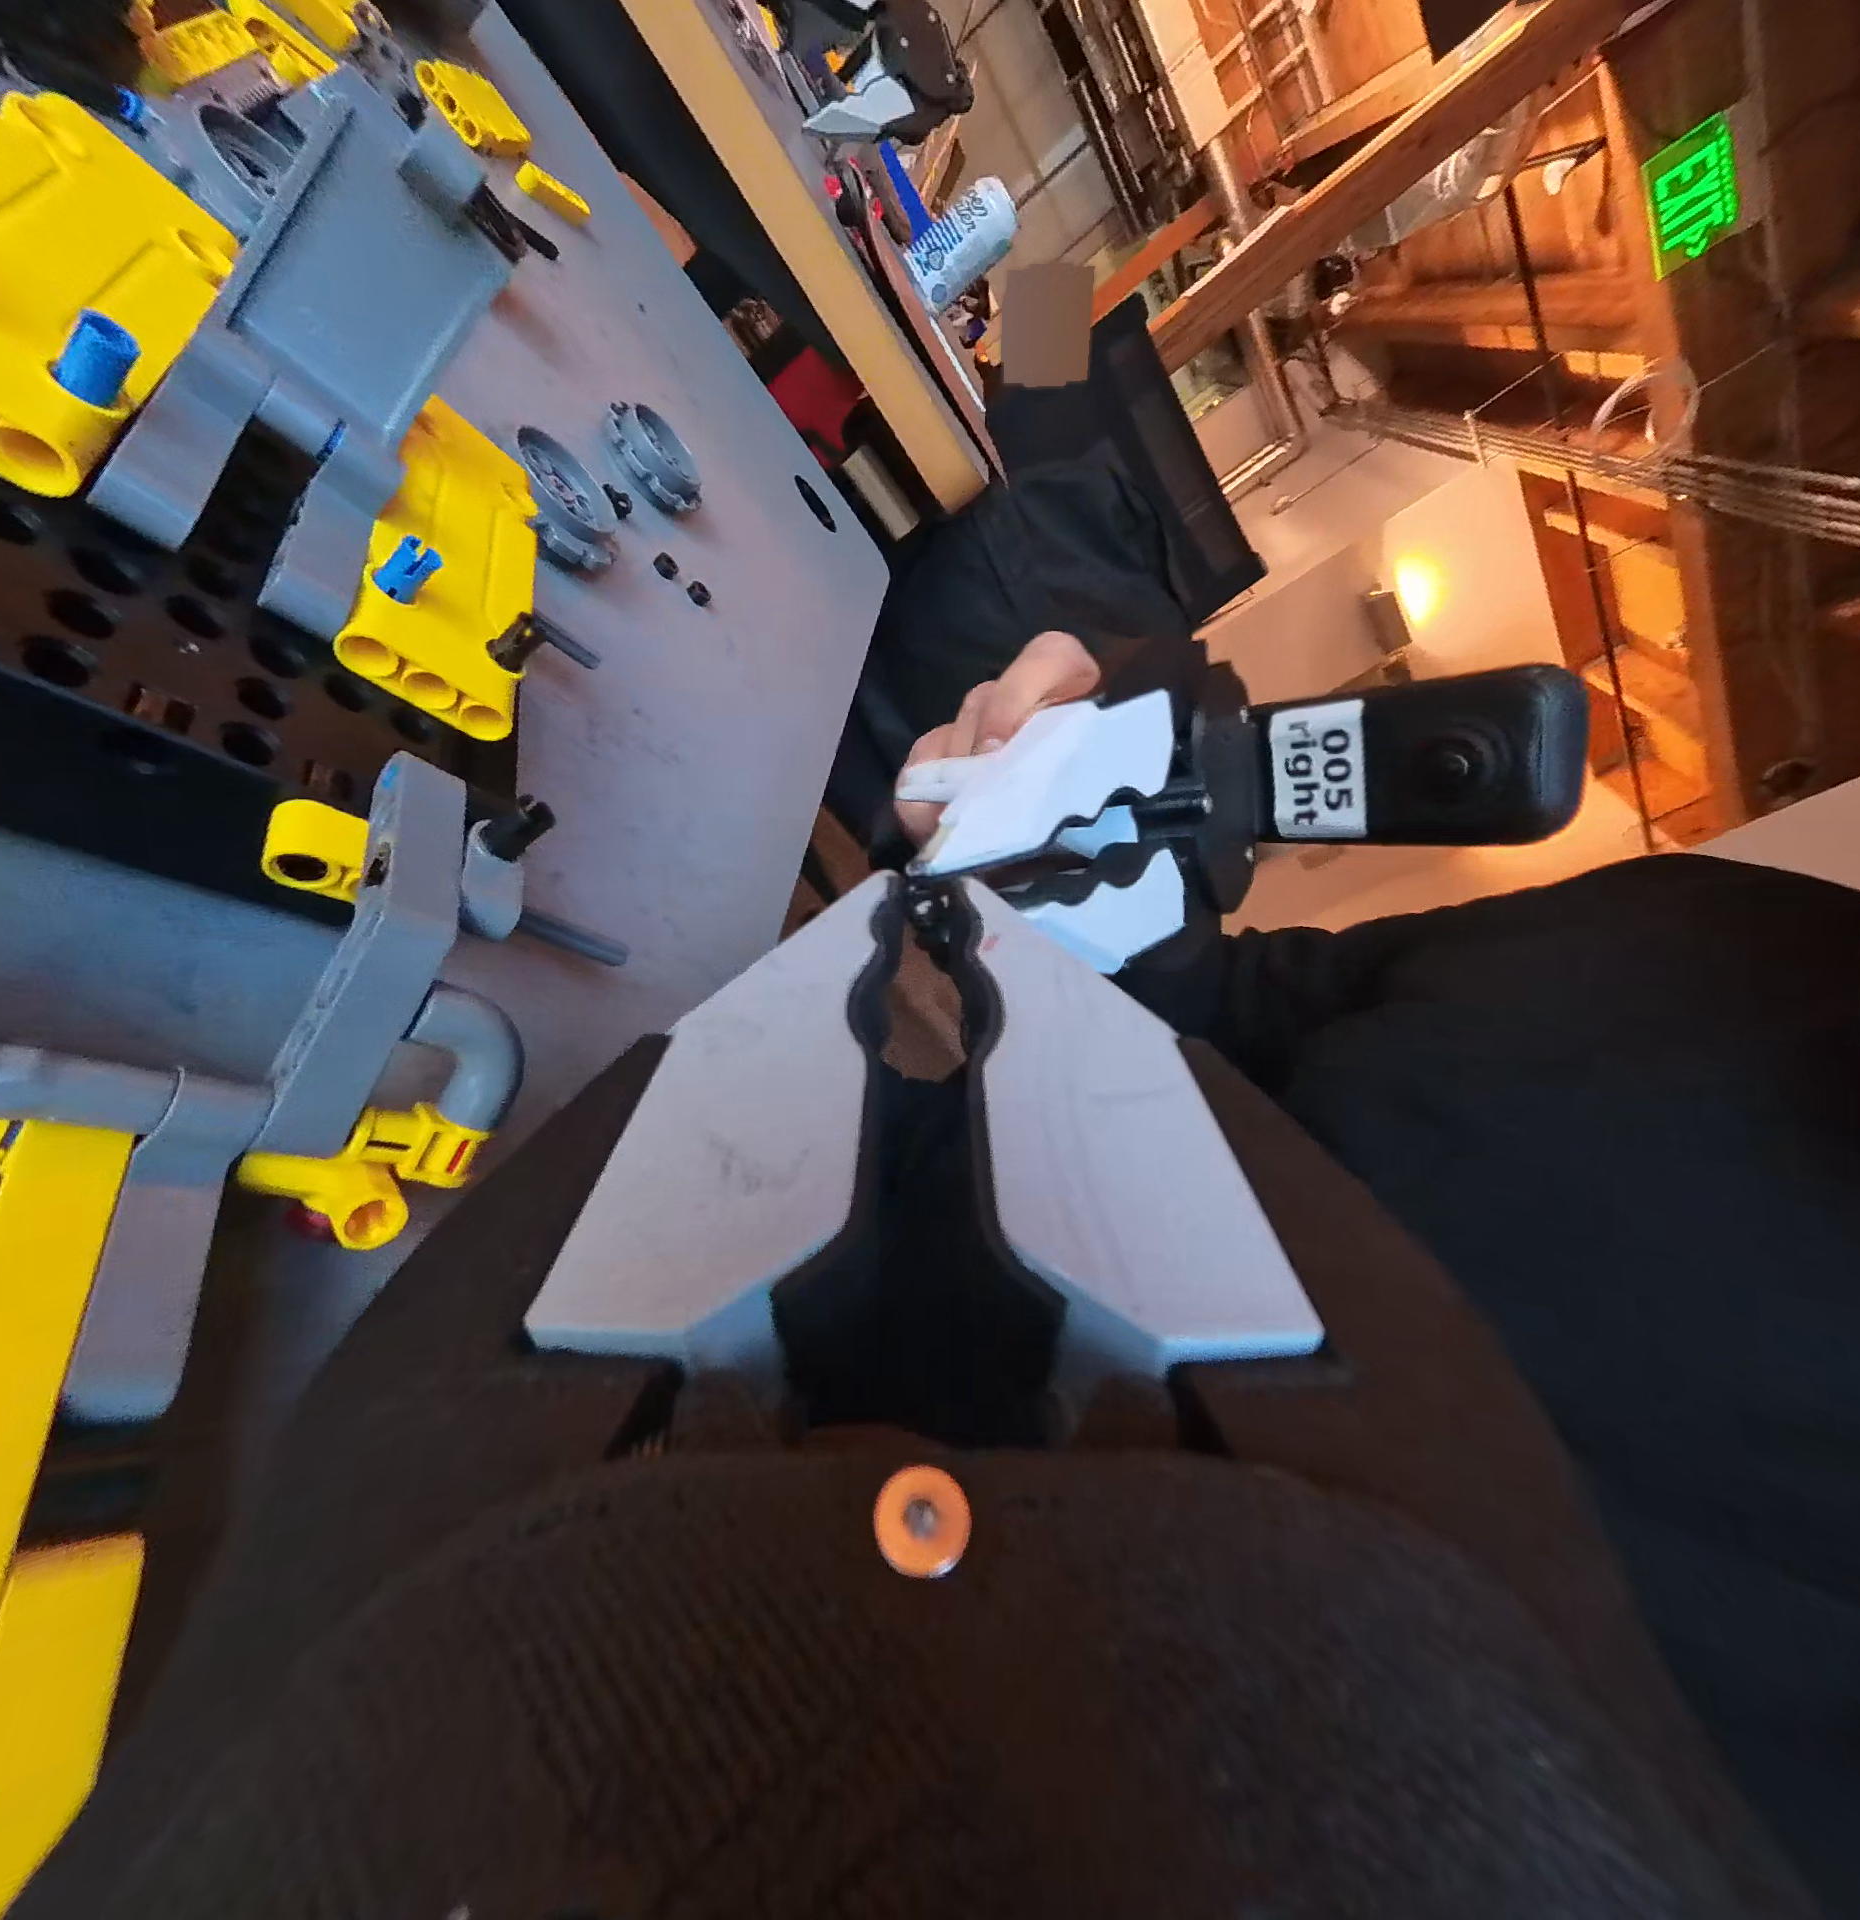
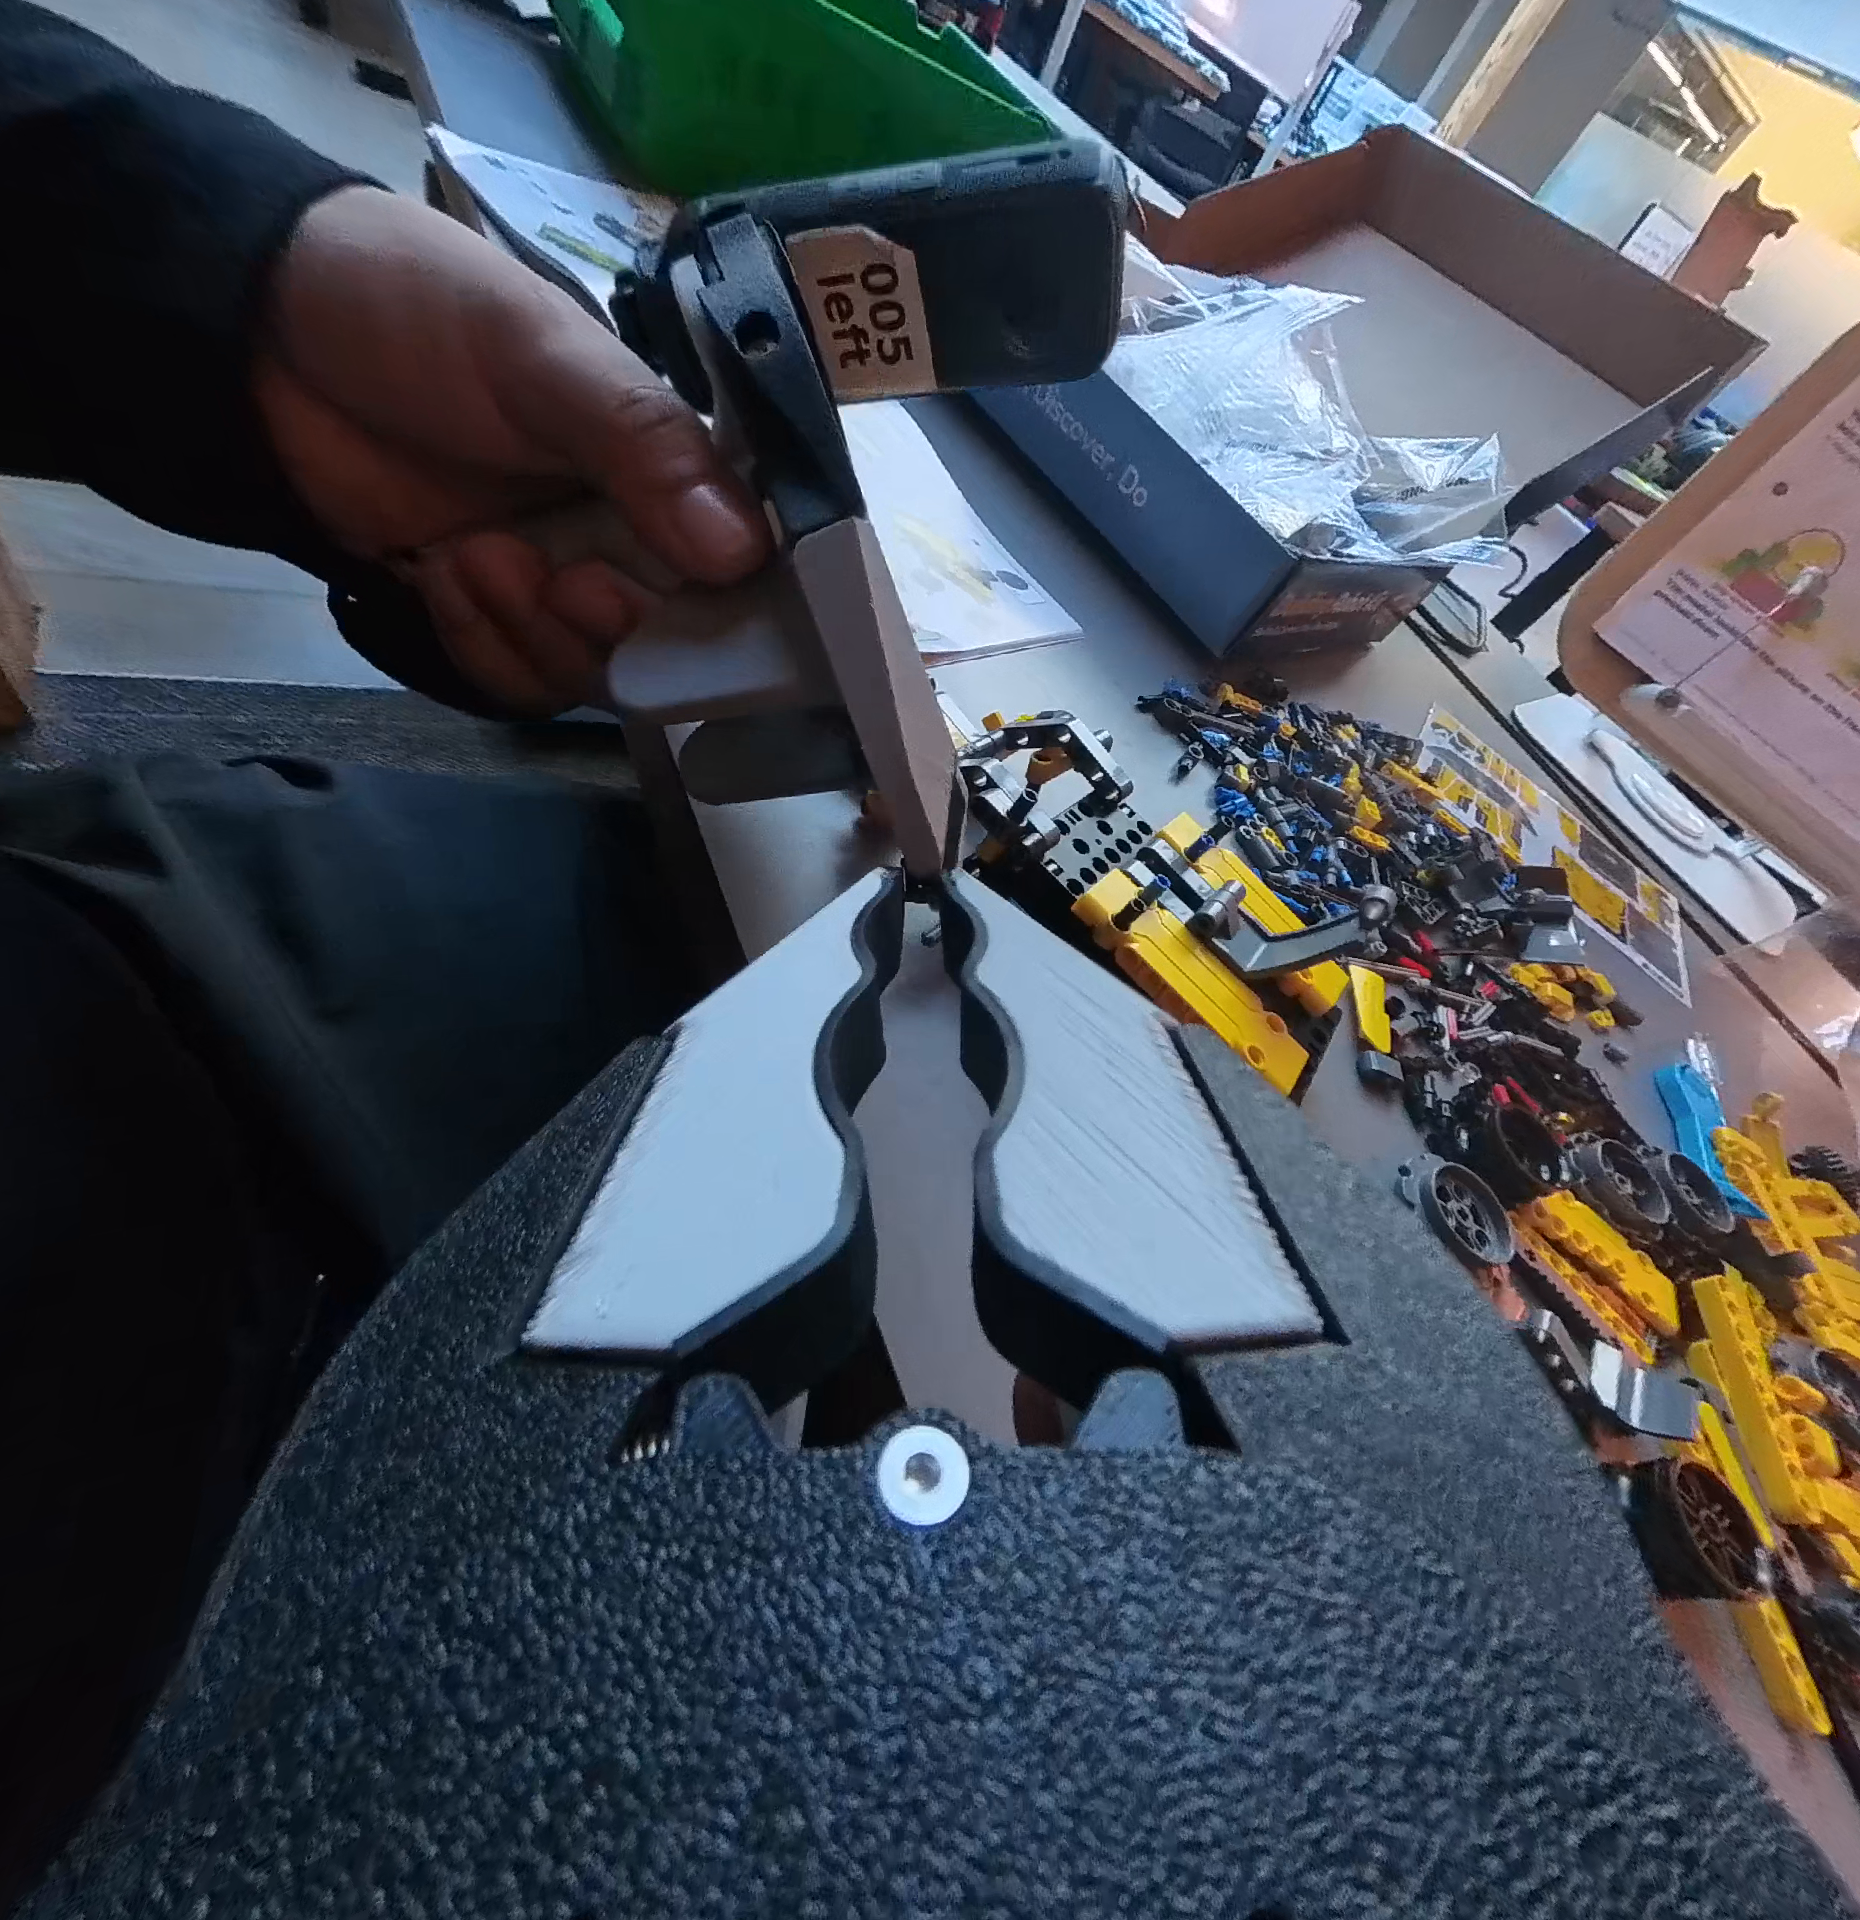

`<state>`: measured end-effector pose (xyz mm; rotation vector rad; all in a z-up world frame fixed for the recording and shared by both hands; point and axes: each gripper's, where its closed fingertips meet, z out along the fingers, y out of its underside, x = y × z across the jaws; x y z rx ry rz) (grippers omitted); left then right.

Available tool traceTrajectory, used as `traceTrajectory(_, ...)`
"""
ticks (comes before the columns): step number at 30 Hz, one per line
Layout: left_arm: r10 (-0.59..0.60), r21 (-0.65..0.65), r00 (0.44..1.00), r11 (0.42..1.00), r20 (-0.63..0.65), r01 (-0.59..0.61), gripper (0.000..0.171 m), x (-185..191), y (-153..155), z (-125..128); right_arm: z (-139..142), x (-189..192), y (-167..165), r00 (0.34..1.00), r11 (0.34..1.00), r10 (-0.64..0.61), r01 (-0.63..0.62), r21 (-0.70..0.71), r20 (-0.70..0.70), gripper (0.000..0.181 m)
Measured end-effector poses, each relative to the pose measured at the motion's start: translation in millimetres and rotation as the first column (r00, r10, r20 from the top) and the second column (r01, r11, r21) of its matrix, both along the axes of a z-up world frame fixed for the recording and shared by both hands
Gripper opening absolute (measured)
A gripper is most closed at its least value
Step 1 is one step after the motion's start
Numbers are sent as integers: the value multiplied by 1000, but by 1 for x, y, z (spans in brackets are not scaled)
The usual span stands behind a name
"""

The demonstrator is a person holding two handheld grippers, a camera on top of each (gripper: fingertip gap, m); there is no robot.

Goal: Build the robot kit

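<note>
A small black connector pin (image 1: pixel 931 916) is pinched between the tips of my left gripper (image 1: pixel 923 902), which is shut on it. My right gripper (image 1: pixel 931 864) comes in from the upper right, and its white fingertips close on the same pin. In the right wrist view the pin (image 2: pixel 921 891) sits at the tips of my right gripper (image 2: pixel 921 885). There my left gripper (image 2: pixel 931 857) reaches down onto it from above, held by a hand (image 2: pixel 469 416). The two grippers meet tip to tip, off the table's near edge.
A part-built yellow and grey brick model (image 1: pixel 282 499) stands on the grey table (image 1: pixel 677 727); it also shows in the right wrist view (image 2: pixel 1165 914). Loose yellow, black and blue pieces (image 2: pixel 1425 831) and wheels (image 2: pixel 1466 1210) spread to the right. A cardboard box (image 2: pixel 1477 270), a dark box (image 2: pixel 1165 488) and a booklet (image 2: pixel 967 582) lie behind. Less than 4 cm separates the two grippers' tips.
</note>
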<state>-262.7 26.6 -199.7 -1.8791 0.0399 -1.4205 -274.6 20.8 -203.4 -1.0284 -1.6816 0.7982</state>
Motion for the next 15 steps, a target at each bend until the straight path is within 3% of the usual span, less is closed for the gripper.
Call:
traceTrajectory(9,-12,-26,997,1000,71,14,4,-1,-1,2,3,-1,0,1000,999,-8,8,35,-6,6)
traceTrajectory(15,-12,-38,1000,999,27,13,12,1,-1,-2,0,-1,1,1000,998,-18,18,68,2,6)
